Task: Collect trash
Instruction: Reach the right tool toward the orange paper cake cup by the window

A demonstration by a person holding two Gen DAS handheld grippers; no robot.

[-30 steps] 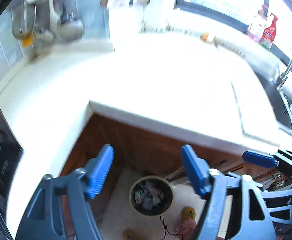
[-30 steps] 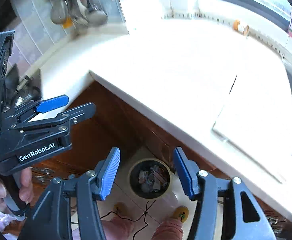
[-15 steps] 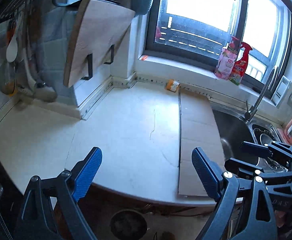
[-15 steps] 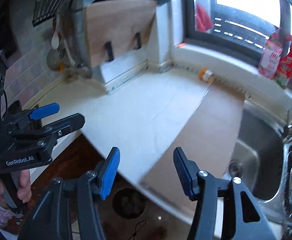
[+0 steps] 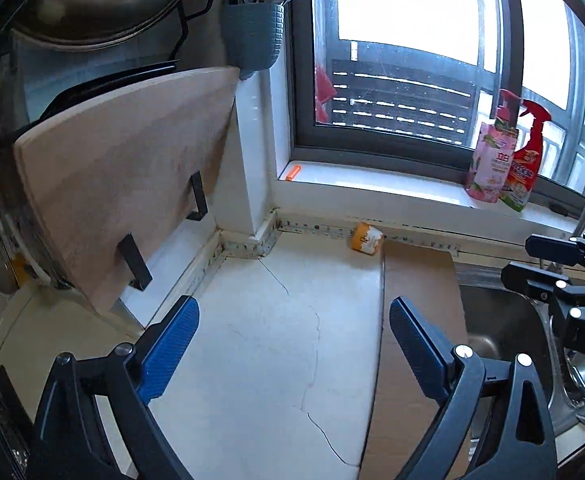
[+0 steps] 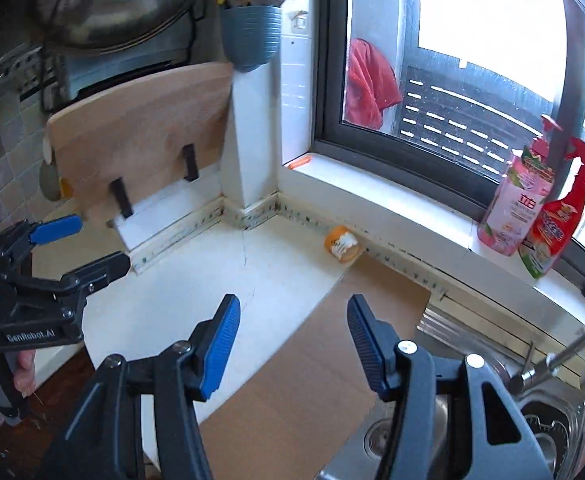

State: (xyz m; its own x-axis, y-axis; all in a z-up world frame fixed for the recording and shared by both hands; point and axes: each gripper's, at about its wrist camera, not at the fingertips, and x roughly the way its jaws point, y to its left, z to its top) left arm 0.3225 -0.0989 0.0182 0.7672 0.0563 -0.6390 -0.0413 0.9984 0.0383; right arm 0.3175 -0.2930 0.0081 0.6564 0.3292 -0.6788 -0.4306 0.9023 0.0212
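Observation:
A small orange and white cup lies on its side on the white counter against the back wall below the window; it also shows in the right wrist view. My left gripper is open and empty, held above the counter well short of the cup. My right gripper is open and empty, over the edge of the brown board. Each gripper shows at the edge of the other's view. The trash bin is out of view.
A wooden cutting board hangs on brackets at the left wall. A steel sink with a faucet lies to the right. Two red and pink bottles stand on the windowsill. A blue utensil holder hangs above.
Both grippers have swung up from looking down at the floor bin to facing the counter, window and cup, and have moved closer to the counter. Both stay open.

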